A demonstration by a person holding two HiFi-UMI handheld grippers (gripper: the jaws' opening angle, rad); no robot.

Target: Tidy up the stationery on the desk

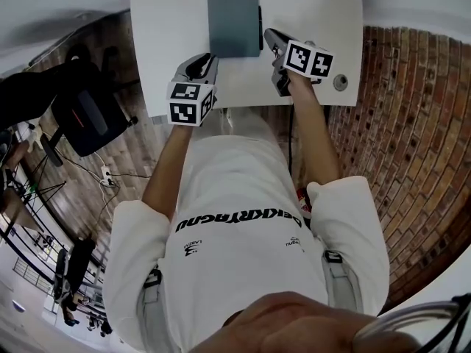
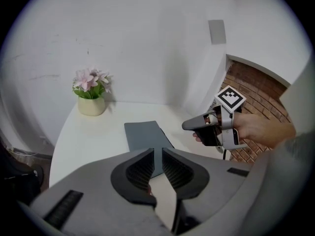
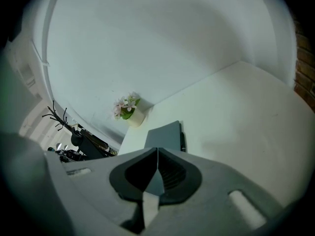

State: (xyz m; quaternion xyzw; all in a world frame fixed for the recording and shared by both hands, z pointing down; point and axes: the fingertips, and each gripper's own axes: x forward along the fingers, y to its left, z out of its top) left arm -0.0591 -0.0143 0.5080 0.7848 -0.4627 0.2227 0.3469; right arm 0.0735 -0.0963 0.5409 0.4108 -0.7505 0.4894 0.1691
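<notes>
The left gripper (image 2: 157,152) has its jaws a narrow slit apart, and the right gripper (image 3: 157,151) has its jaws pressed together; both are empty. They flank the grey notebook (image 1: 233,24) and the dark pen (image 1: 260,29) beside it, at the top centre of the desk (image 1: 316,9), without touching them. Tidying looks not yet begun.

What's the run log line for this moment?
left tongs: slightly apart, empty | right tongs: shut, empty | notebook: flat on desk | pen: along notebook's right edge, untouched
</notes>
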